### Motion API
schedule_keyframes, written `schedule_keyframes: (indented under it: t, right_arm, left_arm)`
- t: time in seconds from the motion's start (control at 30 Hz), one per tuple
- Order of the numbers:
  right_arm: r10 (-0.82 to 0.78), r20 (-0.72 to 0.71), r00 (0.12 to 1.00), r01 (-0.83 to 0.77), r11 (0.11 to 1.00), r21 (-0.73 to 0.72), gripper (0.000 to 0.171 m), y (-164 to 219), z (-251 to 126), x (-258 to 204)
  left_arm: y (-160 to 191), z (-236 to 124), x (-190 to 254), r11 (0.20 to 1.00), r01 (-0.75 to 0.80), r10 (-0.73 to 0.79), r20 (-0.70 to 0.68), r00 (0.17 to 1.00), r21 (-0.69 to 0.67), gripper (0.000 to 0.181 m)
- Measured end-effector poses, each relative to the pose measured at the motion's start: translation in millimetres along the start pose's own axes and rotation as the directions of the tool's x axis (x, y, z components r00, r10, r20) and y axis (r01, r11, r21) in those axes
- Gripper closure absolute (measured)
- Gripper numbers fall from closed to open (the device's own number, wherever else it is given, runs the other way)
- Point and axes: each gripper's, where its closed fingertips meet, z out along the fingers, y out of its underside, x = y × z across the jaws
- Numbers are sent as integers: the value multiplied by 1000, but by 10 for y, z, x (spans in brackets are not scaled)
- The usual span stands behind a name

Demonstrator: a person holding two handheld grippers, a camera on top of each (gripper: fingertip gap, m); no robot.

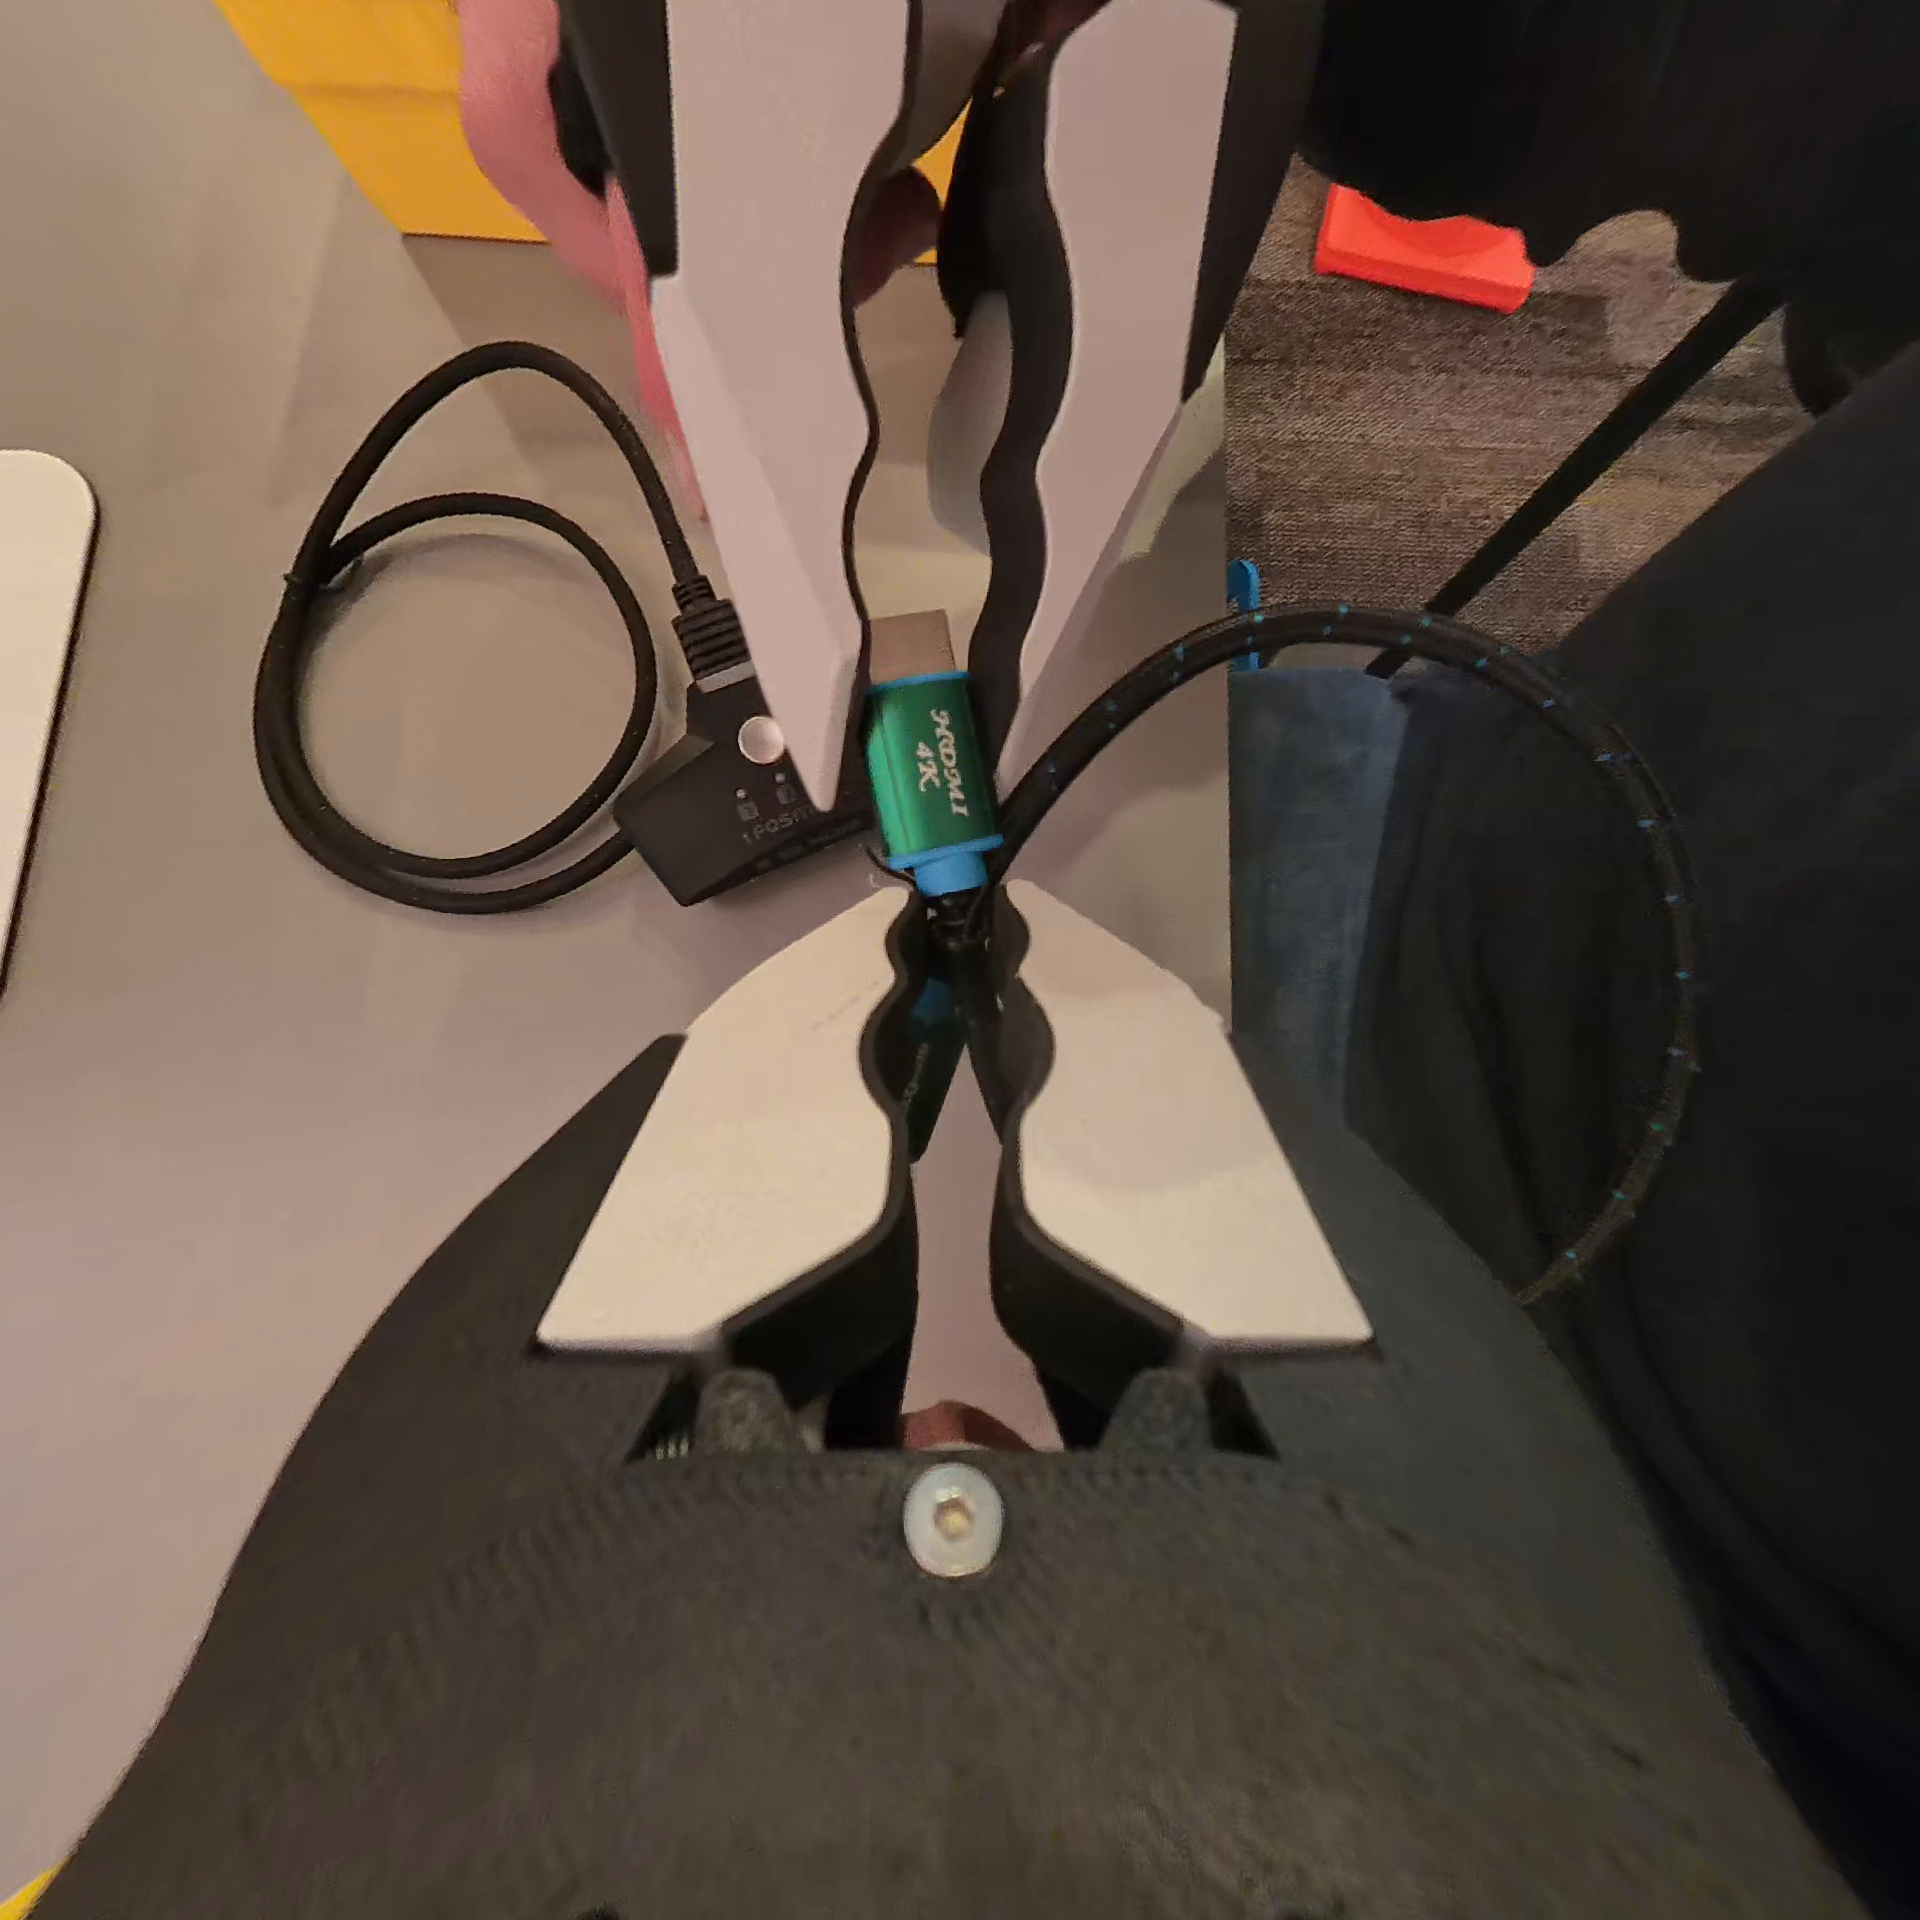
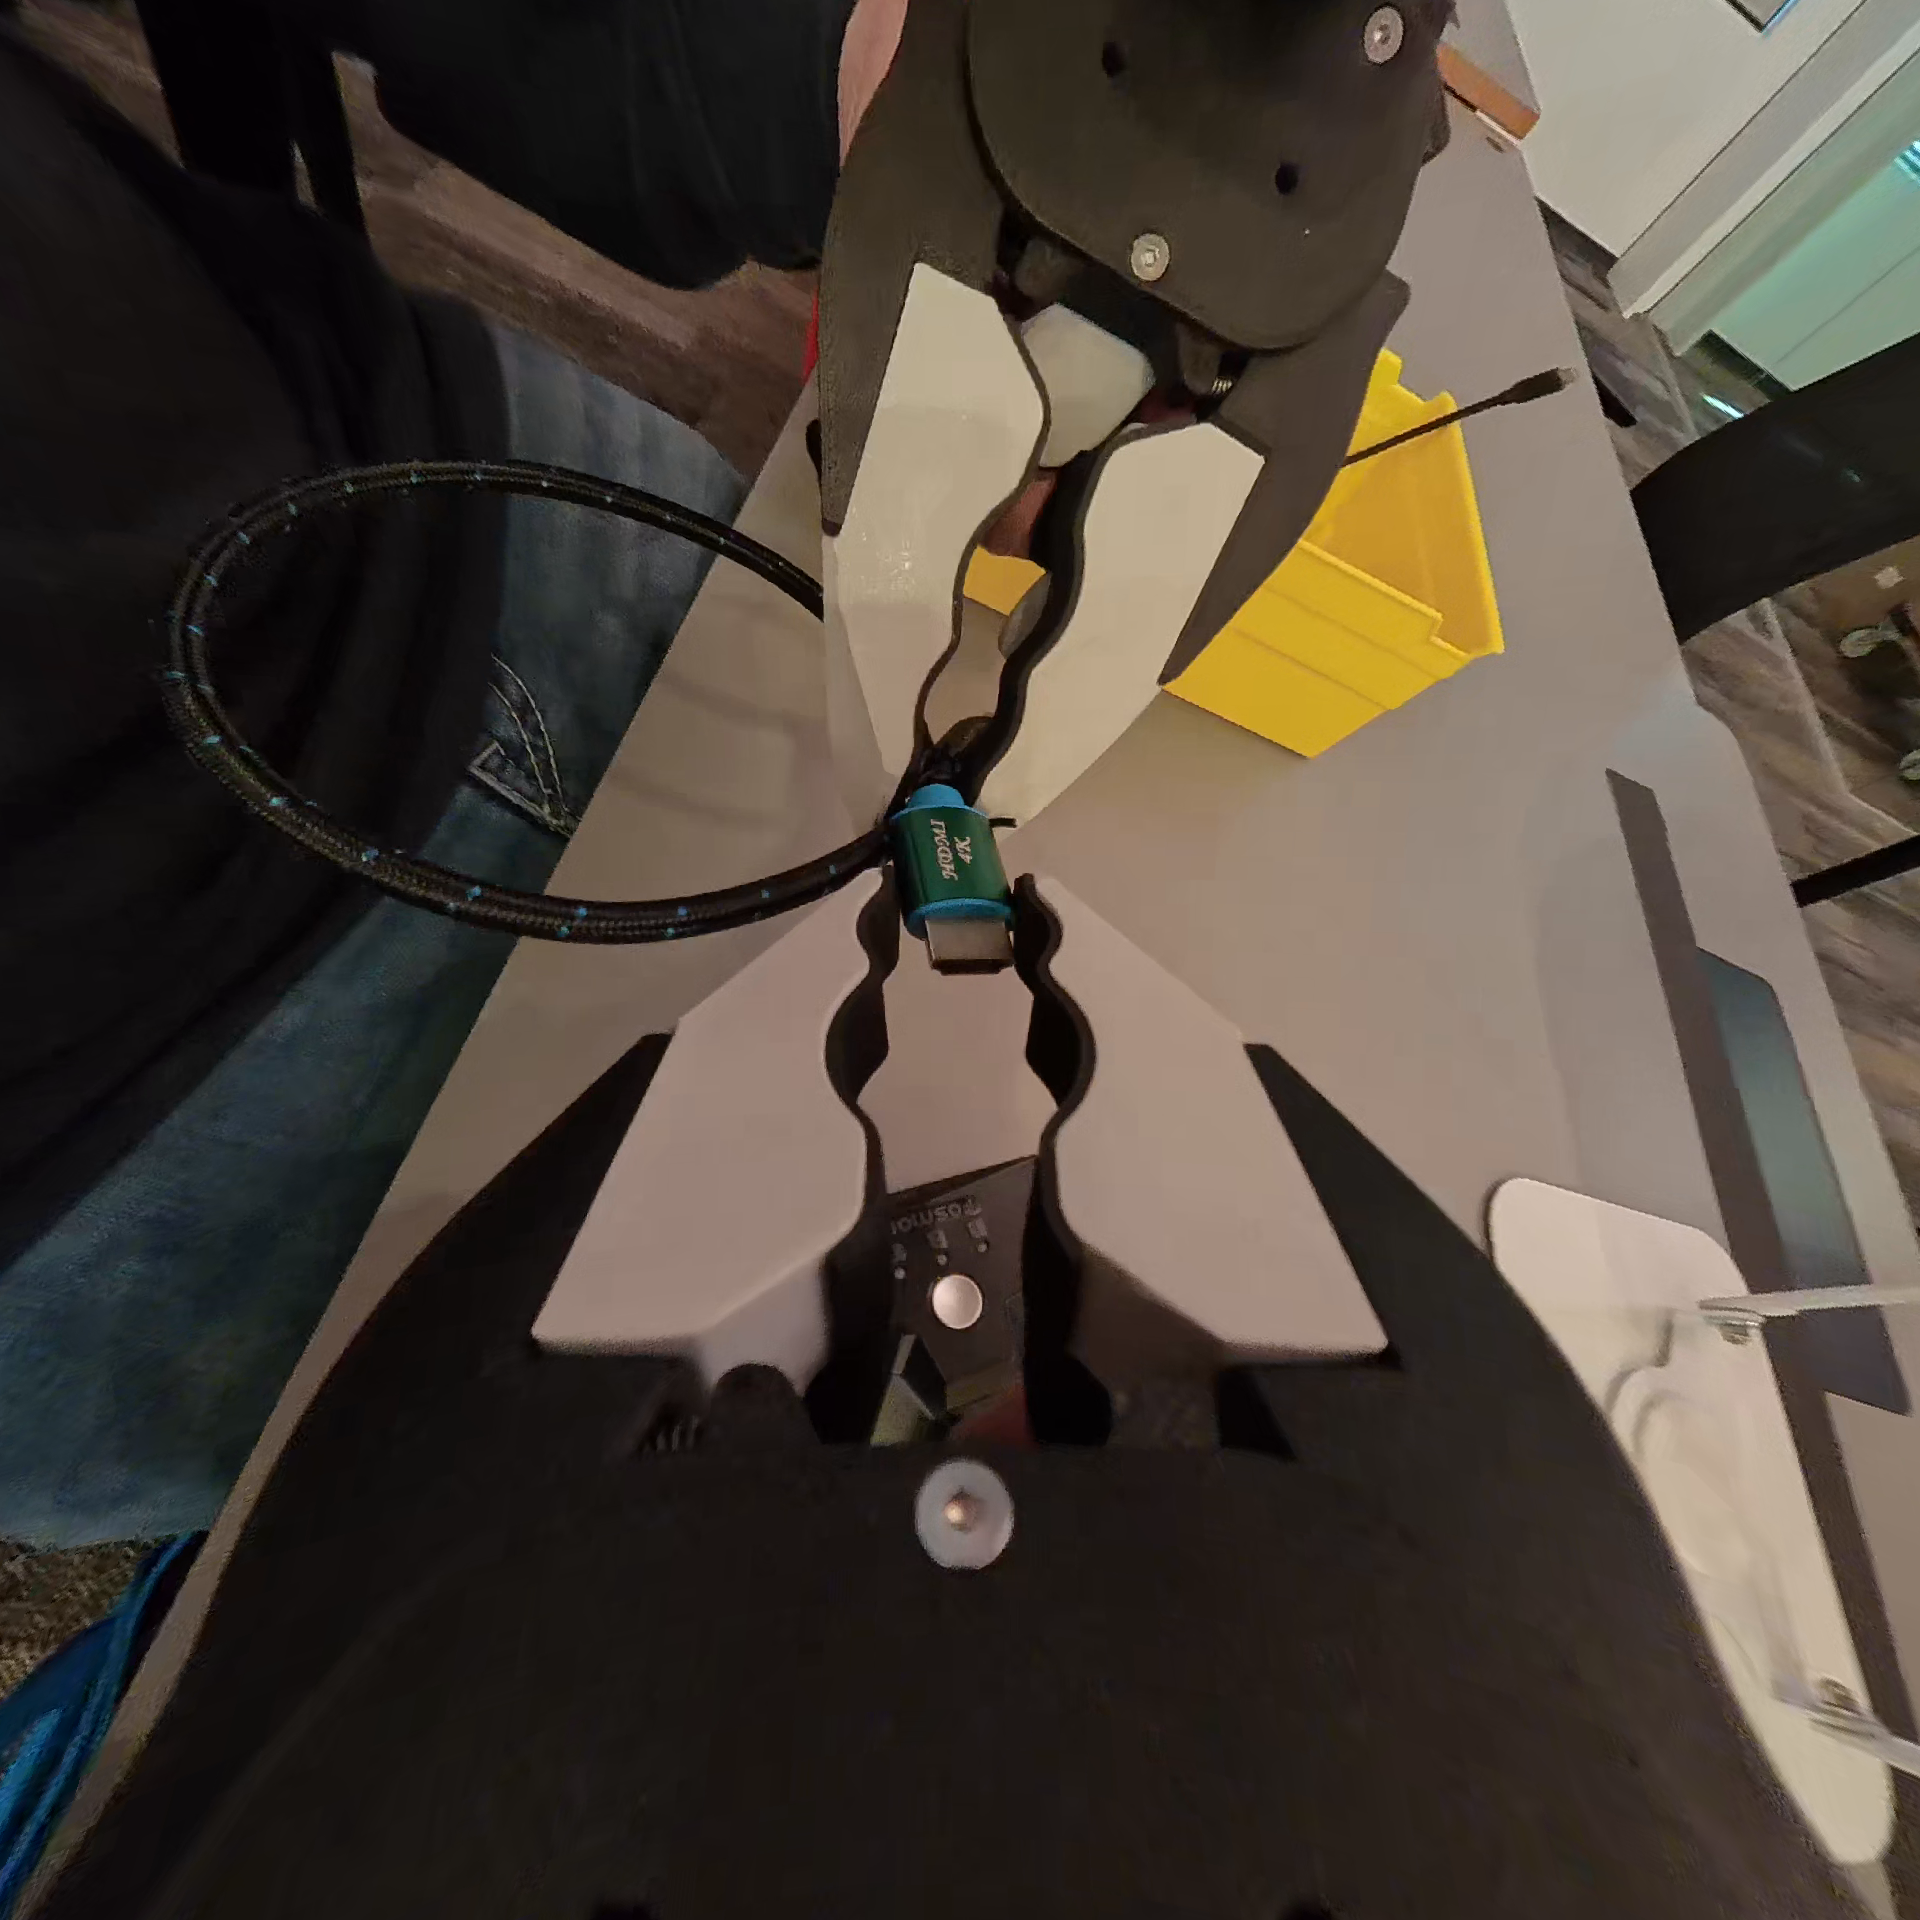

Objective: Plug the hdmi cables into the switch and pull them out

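Two grippers meet nose to nose over the grey desk (image 1: 208,1039): left gripper (image 1: 954,914) jaws clamped on the braided black cable behind the lettered green metal HDMI plug (image 1: 928,774), right gripper (image 2: 961,909) jaws parted around its tip, above the small black switch box (image 1: 727,821) bearing pale lettering.
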Motion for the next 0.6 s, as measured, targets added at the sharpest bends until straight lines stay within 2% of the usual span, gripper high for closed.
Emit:
schedule_keyframes:
  t: [0.17, 0.2, 0.3, 0.4, 0.6]
  right_arm:
    - [135, 38, 990, -138, 982, 129, 153, -68, -45, 25]
    - [163, 42, 986, -168, 972, 163, 153, -77, -63, 43]
    - [224, 35, 974, -225, 942, 250, 153, -81, -119, 101]
    - [255, 8, 967, -246, 919, 308, 153, -82, -177, 158]
    - [306, -76, 949, -254, 886, 389, 153, -75, -331, 343]
  left_arm:
    - [-63, -42, -6, 999, 25, -25, -9, 1000, 45, 169]
    - [-90, -71, -30, 998, 36, -36, 2, 999, 60, 165]
    - [-199, -232, -146, 988, 75, -82, 50, 995, 135, 141]
    - [-251, -422, -233, 977, 93, -113, 97, 989, 191, 134]
    - [-302, -850, -345, 918, 172, -239, 153, 959, 356, 139]
